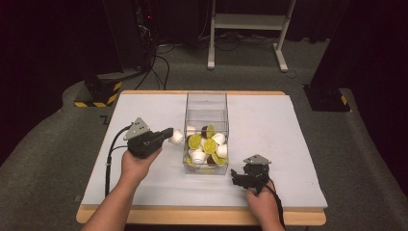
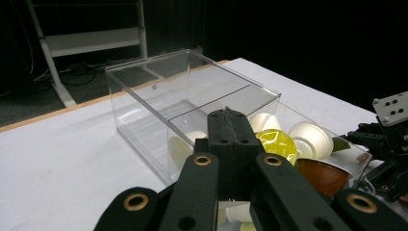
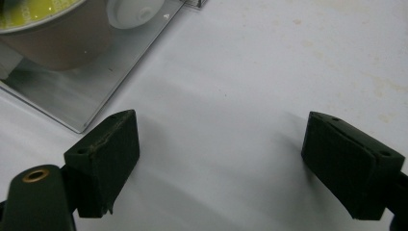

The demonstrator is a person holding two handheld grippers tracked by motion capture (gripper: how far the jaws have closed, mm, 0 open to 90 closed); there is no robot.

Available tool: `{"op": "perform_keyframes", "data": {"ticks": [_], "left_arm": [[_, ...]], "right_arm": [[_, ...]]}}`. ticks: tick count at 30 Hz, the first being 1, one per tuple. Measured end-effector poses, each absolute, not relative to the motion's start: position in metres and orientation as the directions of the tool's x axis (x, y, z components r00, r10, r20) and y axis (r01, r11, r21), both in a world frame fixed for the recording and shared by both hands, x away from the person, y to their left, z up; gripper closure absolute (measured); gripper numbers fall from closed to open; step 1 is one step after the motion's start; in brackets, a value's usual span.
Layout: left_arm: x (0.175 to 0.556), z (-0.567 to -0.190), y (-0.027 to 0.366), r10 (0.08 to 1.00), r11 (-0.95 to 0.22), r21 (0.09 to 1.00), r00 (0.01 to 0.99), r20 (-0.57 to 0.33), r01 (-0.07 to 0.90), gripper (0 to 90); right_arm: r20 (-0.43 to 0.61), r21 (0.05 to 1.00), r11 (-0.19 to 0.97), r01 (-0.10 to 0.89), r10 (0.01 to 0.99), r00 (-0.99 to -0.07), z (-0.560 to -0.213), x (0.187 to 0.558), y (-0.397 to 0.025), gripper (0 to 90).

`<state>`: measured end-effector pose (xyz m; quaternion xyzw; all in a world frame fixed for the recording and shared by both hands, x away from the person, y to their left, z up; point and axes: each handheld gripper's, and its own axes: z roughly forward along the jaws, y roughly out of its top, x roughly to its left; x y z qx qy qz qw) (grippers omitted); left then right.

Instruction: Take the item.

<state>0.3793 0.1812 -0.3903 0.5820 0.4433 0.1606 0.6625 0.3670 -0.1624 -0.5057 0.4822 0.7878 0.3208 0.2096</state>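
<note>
Here the left gripper has its jaws together beside a white cup at the clear box. The right gripper rests with jaws apart over the desk.

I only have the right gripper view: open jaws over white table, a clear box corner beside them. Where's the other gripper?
Observer: The left gripper is at the clear box's left wall, with a white cup at its tips.
Operator: Is it closed?
Observer: In the left gripper view its jaws stand together. I can't tell whether they pinch the cup.
Operator: What's in the box?
Observer: White, yellow-lidded and brown cups, heaped at the near end.
</note>
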Motion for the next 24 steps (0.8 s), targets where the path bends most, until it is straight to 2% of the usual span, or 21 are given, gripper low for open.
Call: {"op": "perform_keyframes", "data": {"ticks": [24], "left_arm": [[0.381, -0.405, 0.214, 0.763, 0.295, 0.904, 0.493, -0.418, 0.311, 90.0]], "right_arm": [[-0.021, 0.708, 0.329, 0.625, 0.894, -0.447, -0.506, 0.367, -0.162, 13.1]]}}
